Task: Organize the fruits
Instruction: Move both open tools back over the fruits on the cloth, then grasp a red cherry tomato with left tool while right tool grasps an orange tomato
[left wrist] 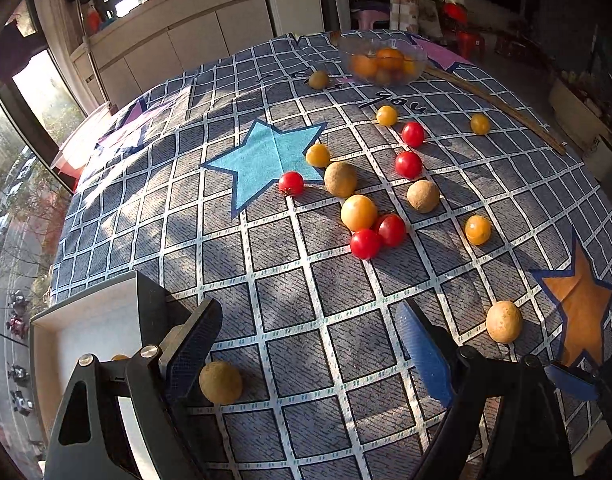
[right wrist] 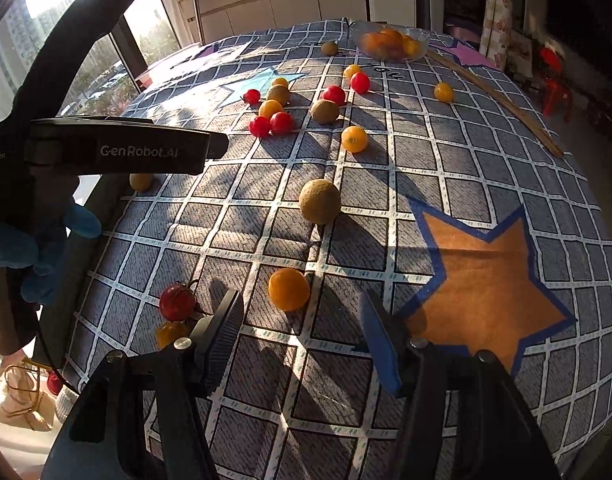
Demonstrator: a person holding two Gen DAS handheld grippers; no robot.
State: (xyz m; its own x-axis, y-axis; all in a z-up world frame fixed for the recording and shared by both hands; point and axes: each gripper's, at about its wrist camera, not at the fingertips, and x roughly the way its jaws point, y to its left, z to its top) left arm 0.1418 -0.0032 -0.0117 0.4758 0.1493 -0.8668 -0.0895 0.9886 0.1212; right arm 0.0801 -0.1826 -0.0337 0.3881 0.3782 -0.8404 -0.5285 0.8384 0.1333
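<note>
Red cherry tomatoes [left wrist: 390, 230], yellow ones [left wrist: 358, 212] and brown round fruits [left wrist: 340, 179] lie scattered on the checked cloth. My left gripper [left wrist: 306, 354] is open low over the cloth. A brown fruit [left wrist: 220, 382] rests on the cloth just inside its left finger [left wrist: 189, 356]; whether they touch I cannot tell. My right gripper [right wrist: 301, 338] is open too, and a yellow tomato [right wrist: 288, 289] lies just ahead of its gap. A red tomato [right wrist: 177, 303] with a stem sits left of the left finger [right wrist: 221, 336].
A white tray [left wrist: 65, 336] holding a yellow fruit stands at the table's near left edge. At the far end is a glass bowl [left wrist: 420, 66] of orange fruits, with a wooden stick [left wrist: 502, 108] beside it. A blue-gloved hand [right wrist: 9, 248] holds the left tool's black housing [right wrist: 137, 150].
</note>
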